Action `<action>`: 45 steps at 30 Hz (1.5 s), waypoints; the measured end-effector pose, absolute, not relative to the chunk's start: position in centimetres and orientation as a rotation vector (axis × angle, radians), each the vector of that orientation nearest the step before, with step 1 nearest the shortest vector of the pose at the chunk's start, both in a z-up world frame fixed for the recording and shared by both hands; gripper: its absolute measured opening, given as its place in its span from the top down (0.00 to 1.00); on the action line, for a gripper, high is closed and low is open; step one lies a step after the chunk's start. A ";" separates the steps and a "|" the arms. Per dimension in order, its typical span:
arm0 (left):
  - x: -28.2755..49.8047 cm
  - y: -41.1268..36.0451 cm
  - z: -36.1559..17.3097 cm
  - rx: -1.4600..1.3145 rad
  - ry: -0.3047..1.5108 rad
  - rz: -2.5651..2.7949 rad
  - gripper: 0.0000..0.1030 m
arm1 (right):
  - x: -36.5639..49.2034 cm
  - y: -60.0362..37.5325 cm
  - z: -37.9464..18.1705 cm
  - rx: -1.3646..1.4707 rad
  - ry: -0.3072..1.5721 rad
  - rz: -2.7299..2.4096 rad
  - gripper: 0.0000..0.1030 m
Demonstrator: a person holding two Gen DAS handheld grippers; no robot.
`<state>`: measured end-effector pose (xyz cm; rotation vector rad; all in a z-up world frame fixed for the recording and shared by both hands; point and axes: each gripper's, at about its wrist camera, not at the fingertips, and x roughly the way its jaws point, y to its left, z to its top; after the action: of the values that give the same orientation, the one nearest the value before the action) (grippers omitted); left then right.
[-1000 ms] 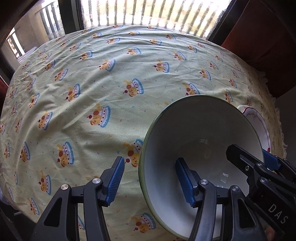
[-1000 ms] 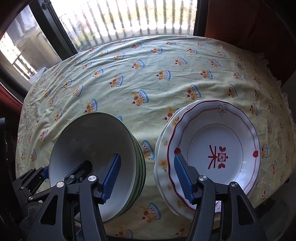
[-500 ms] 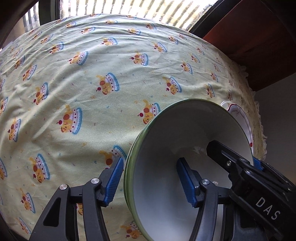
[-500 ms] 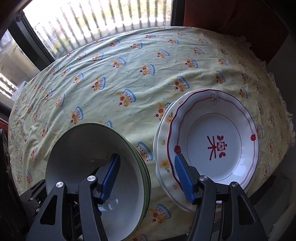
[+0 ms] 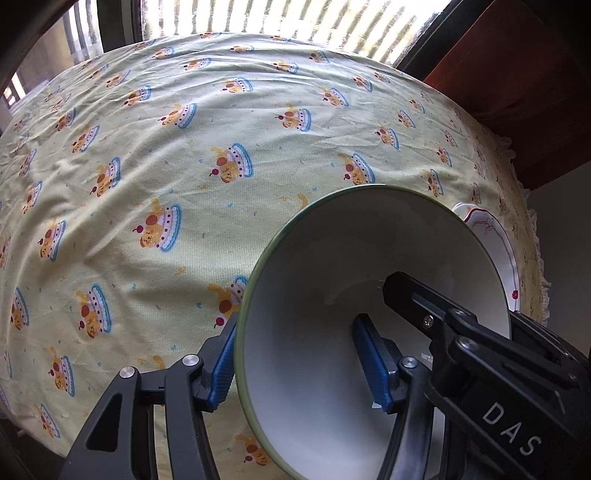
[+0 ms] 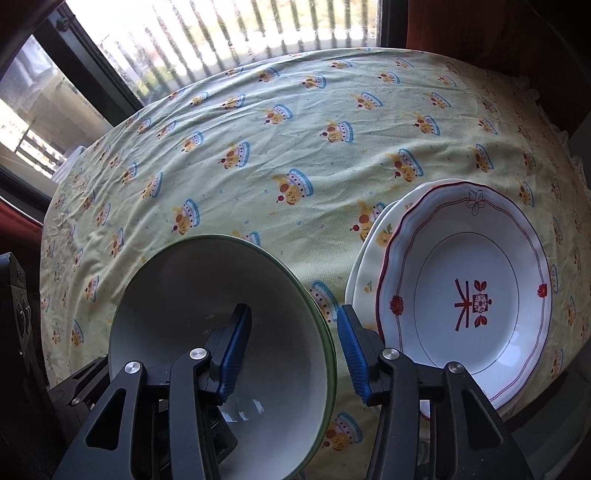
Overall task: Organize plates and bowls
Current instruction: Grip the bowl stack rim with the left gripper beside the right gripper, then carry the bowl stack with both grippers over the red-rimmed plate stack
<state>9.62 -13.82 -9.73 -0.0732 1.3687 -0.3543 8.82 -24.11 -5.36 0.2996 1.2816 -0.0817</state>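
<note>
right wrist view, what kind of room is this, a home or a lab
Most likely a home dining spot: a table under a cartoon-print tablecloth, household dishes, namely a green-rimmed bowl and a red-patterned plate, and a window with a balcony railing right behind.

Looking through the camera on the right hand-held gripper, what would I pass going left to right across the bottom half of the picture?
The other hand-held gripper at the dark left edge → green-rimmed bowl → stacked plates, red-patterned one on top, all on the cake-print tablecloth.
</note>
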 end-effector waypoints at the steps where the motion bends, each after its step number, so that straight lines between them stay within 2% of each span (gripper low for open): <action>1: 9.4 -13.8 -9.7 -0.071 1.366 -0.338 0.40 | 8.8 -24.3 -5.6 0.316 1.290 -0.061 0.52; 4: 9.1 -13.8 -9.5 -0.055 1.357 -0.303 0.40 | 8.9 -25.1 -6.7 0.374 1.320 -0.033 0.56; 14: 9.3 -13.3 -9.5 -0.052 1.359 -0.315 0.42 | 8.3 -25.3 -7.8 0.478 1.312 0.007 0.56; 17: 9.5 -13.7 -9.5 -0.050 1.366 -0.355 0.49 | 8.3 -25.5 -7.8 0.498 1.313 -0.012 0.56; 18: 9.4 -13.9 -9.3 -0.047 1.364 -0.371 0.57 | 8.3 -25.4 -7.8 0.501 1.311 -0.019 0.56; 35: 9.0 -13.2 -8.1 -0.036 1.372 -0.407 0.59 | 7.5 -24.6 -5.8 0.499 1.312 -0.147 0.59; 45: 7.8 -13.4 -4.9 -0.060 1.311 -0.362 0.59 | 7.6 -25.2 -2.6 0.470 1.277 -0.095 0.59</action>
<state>7.79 -13.36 -4.94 -0.0602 1.3107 -0.3616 7.59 -25.16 -2.62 0.4704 1.2766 -0.0950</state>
